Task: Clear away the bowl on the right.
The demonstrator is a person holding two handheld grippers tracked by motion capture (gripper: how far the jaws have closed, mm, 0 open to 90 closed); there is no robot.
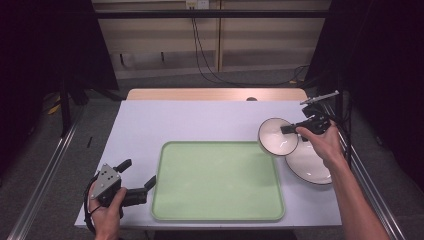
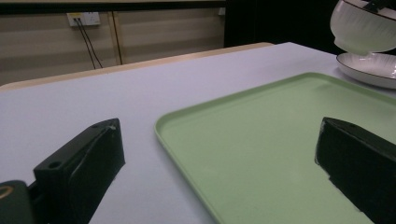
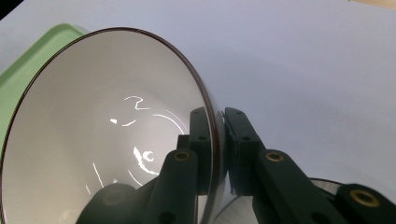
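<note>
A white bowl [image 1: 276, 136] with a dark rim hangs tilted in the air at the table's right, over the green tray's far right corner. My right gripper [image 1: 289, 129] is shut on its rim, one jaw inside and one outside; the right gripper view shows the bowl [image 3: 107, 135] pinched by the right gripper [image 3: 219, 149]. Below it a second white bowl [image 1: 311, 162] rests on the table; the left gripper view has both the held bowl [image 2: 364, 25] and the resting bowl [image 2: 371, 67]. My left gripper [image 1: 137, 175] stands open by the tray's near left corner, nothing between its jaws.
A large green tray [image 1: 217, 180] with a raised rim lies bare in the table's middle front [image 2: 261, 140]. The white tabletop [image 1: 200, 117] runs behind it to a wooden strip at the far edge. Cables hang down the back wall.
</note>
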